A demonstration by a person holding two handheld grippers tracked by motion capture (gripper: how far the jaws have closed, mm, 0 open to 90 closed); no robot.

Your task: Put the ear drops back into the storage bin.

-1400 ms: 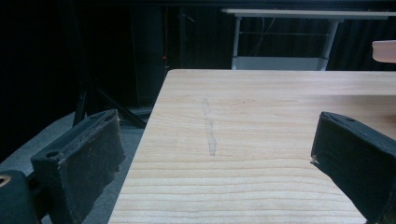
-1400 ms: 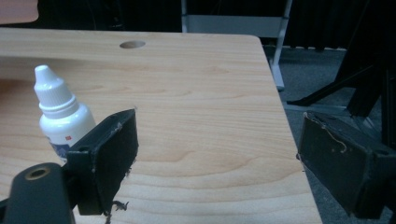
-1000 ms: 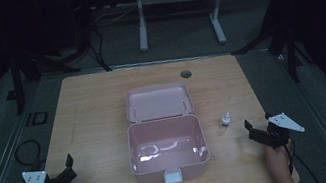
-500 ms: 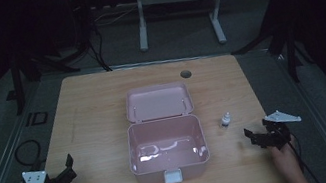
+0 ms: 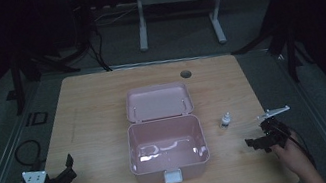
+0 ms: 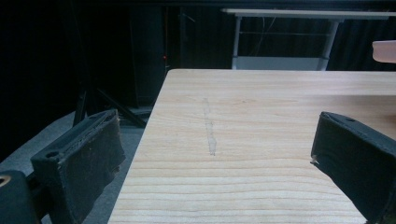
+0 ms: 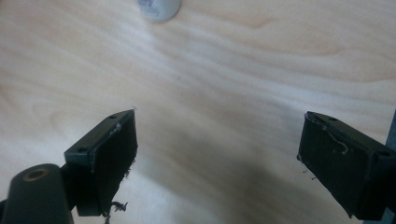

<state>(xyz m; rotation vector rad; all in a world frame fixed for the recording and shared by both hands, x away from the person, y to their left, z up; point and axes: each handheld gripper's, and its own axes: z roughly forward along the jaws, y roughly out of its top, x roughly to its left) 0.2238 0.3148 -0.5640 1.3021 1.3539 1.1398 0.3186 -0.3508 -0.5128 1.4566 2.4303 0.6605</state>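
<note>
Your right tool (image 5: 260, 141) hangs over the desk (image 5: 89, 114) near its right edge, jaws wide apart and gripping nothing, pointed toward the small bottle (image 5: 226, 120). The bottle stands upright just right of the open pink box (image 5: 166, 141), clear of your jaws. Your left tool (image 5: 64, 174) sits at the desk's left front corner, jaws also spread and empty.

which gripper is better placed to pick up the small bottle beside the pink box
Right. The right gripper is open on the same side of the pink box as the small bottle, which lies just ahead. The left gripper sits beyond the box.
</note>
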